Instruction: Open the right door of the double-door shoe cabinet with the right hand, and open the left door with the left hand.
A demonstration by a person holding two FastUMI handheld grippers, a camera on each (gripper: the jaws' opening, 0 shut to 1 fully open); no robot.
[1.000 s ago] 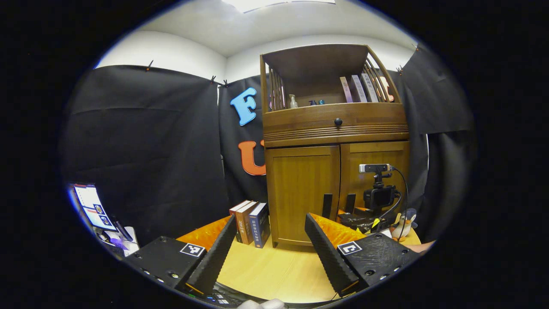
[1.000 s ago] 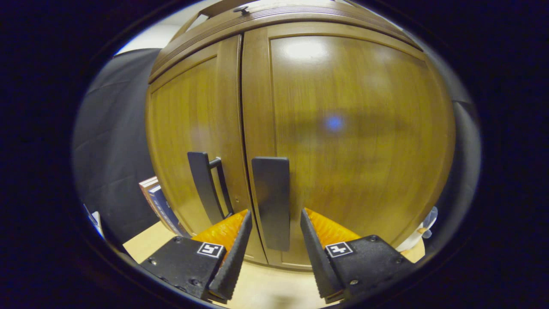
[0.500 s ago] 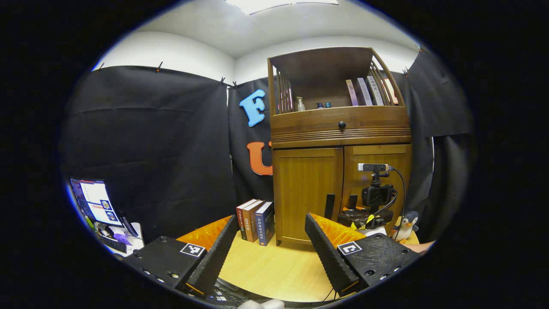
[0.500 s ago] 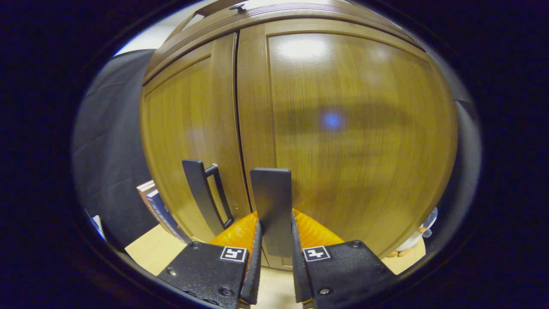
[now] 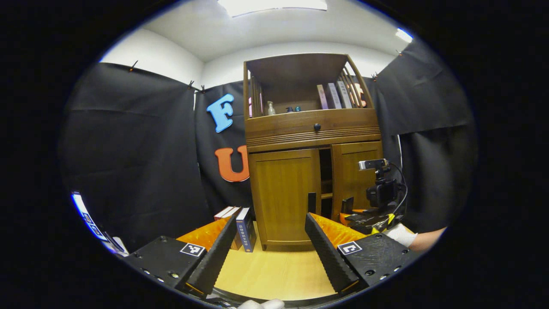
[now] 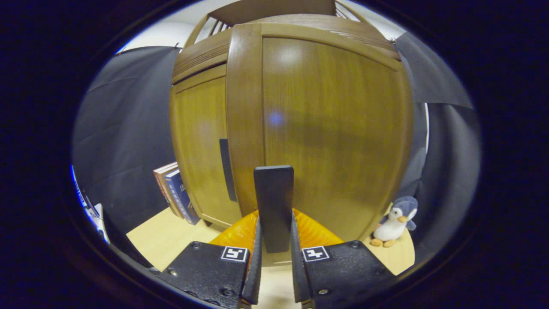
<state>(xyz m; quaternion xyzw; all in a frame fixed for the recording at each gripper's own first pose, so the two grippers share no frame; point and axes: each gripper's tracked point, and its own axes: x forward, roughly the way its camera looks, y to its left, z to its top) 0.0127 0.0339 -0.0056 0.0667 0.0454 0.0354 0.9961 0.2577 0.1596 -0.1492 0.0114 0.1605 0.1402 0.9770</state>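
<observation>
On the desk (image 5: 274,274) ahead stands the shoe cabinet (image 5: 313,128). The right tool (image 6: 274,274) pinches the right door's handle (image 6: 273,206), door ajar. The left tool (image 5: 266,253) is spread, well short of the left door (image 5: 285,193).

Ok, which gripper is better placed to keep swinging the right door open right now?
The right. The right gripper is shut on the right door's handle, with the right door already ajar. The left gripper is open, well back from the cabinet.
</observation>
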